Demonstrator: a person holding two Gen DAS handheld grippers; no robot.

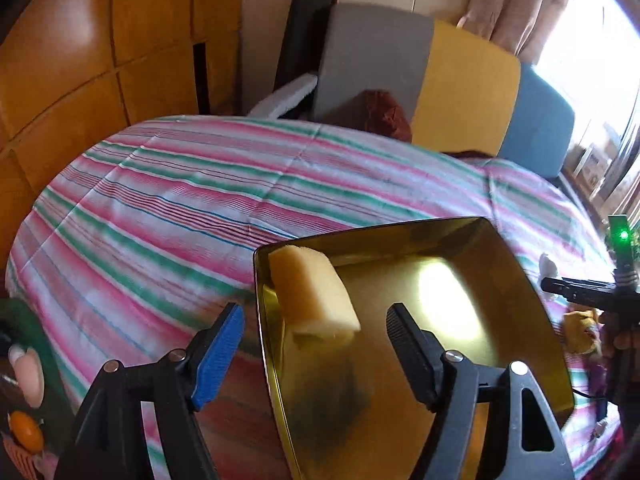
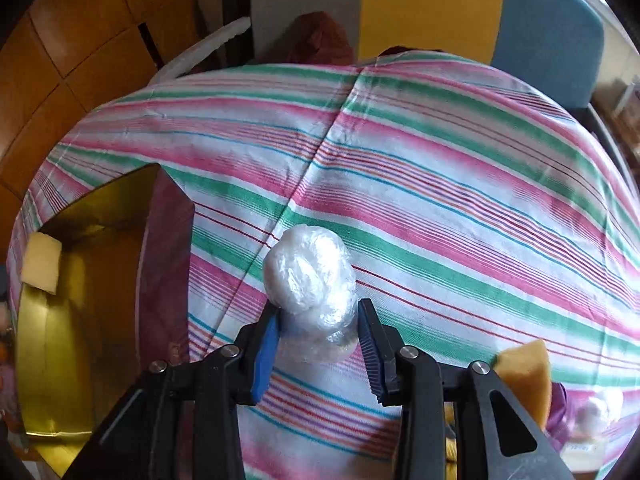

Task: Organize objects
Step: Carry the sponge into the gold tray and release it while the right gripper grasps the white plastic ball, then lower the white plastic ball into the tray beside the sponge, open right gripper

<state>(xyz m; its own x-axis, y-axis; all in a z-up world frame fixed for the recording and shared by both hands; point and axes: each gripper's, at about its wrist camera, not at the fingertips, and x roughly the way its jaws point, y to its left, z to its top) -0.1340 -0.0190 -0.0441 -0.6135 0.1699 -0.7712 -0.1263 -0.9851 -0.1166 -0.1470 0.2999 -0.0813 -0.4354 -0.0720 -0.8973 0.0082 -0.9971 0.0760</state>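
Striped cloth covering bench. We are spreading left claw over sponge in gold tray; right claw pinching plastic-wrapped ball; slick wrap risking slip.

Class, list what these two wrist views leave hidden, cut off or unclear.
- Gold tray: near end hidden behind the left hand-held gripper, left wrist view.
- Plastic-wrapped bundle: contents unreadable through crinkled wrap, right wrist view.
- Yellow sponge: motion-blurred, so whether it rests on the tray is unclear.
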